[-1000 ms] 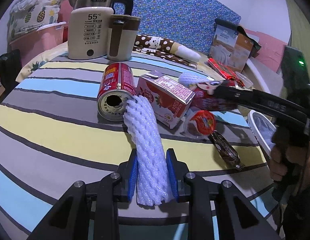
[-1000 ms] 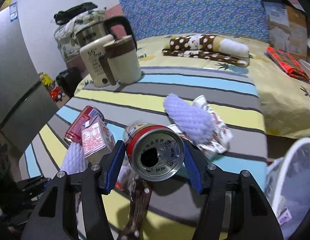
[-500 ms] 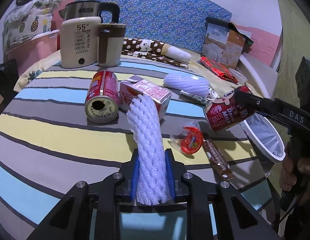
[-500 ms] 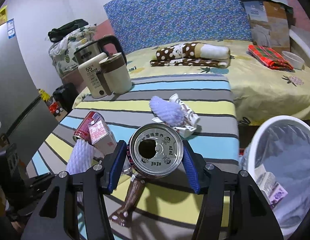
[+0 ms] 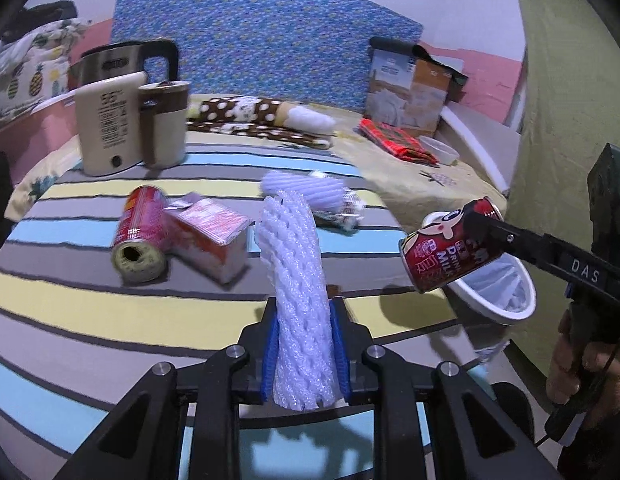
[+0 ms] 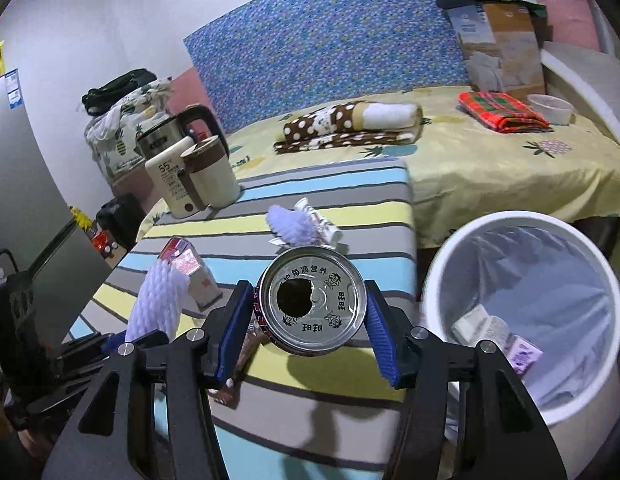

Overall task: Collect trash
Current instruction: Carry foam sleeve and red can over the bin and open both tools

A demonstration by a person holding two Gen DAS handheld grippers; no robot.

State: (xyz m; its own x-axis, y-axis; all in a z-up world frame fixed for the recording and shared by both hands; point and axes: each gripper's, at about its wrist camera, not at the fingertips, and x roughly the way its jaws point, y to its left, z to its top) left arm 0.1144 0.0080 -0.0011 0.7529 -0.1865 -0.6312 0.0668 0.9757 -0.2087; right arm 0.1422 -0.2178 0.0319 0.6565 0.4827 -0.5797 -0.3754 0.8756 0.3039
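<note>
Left tool point(image 5: 304, 354): gripping foam net point(image 5: 296, 280)
Right tool point(image 6: 311, 334): gripping can point(image 6: 311, 306)
Bin point(image 6: 589, 392): partly filled
Desk point(image 5: 70, 320): can, carton, wrappers left

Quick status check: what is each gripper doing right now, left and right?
Left gripper: its jaws have just closed further on the white foam net sleeve, which it holds.
Right gripper: shut on the red milk can, beside the white bin.
</note>
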